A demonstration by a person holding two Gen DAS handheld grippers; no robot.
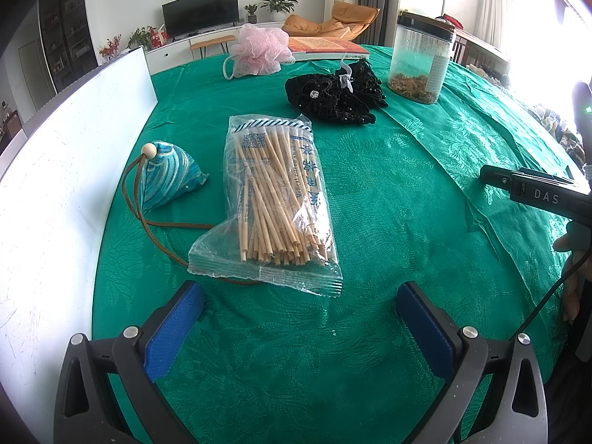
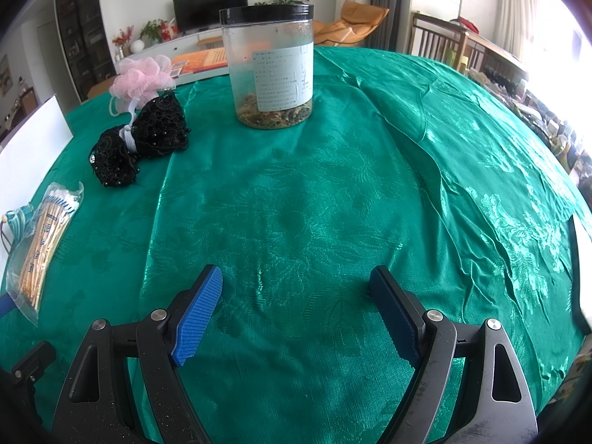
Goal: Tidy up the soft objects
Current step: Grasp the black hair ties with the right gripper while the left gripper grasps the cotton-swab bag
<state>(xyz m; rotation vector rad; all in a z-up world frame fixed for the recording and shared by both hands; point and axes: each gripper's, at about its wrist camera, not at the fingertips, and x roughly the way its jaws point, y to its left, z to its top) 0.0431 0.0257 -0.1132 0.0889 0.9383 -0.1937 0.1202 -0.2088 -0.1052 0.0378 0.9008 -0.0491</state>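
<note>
**Both grippers apart over green cloth, nothing held**

Left gripper [image 1: 299, 307]: blue pads spread wide at the bottom of its frame, empty, just short of the cotton swab packet [image 1: 275, 199] at frame centre. Triangular teal pouch [image 1: 168, 175] lies left of the packet; its brown cord runs under the packet's near edge. Black lace bundle [image 1: 335, 92] sits above centre, pink mesh puff [image 1: 257, 50] at upper centre, clear jar [image 1: 420, 61] upper right, white board [image 1: 55, 170] along the left edge.

Right gripper [image 2: 296, 296]: jaws apart, empty, over bare green tablecloth [image 2: 314, 203]; the jar stands at upper centre of its frame.
</note>
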